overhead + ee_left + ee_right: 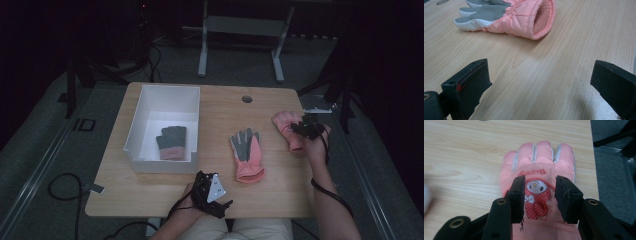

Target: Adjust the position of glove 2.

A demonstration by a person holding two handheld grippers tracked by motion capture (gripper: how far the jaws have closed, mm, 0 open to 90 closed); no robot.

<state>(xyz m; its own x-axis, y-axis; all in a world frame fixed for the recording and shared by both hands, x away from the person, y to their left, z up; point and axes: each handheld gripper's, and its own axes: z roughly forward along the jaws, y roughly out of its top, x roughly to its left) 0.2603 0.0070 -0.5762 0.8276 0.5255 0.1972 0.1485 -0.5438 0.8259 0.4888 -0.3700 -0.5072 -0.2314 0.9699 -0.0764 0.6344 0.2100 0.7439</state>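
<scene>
Three gloves are in sight. A pink glove with a cartoon patch (pixel 541 160) lies back up near the table's right edge (pixel 286 125). My right gripper (pixel 540 195) hovers just over it, jaws apart on either side of the patch, pads not pressing on it (pixel 306 128). A second pink glove with a grey palm (pixel 246 155) lies mid-table, its cuff toward me. My left gripper (pixel 209 186) rests near the front edge, wide open with bare wood between its jaws (pixel 541 82) and that glove (pixel 519 17) ahead. A grey and pink glove (pixel 172 142) lies in the white box (pixel 170 89).
The white box stands at the table's left. A round cable hole (pixel 247 99) sits near the far edge. The wooden table (pixel 280 190) drops off just right of the right glove, with grey floor (pixel 614 170) beyond. Cables trail from both grippers.
</scene>
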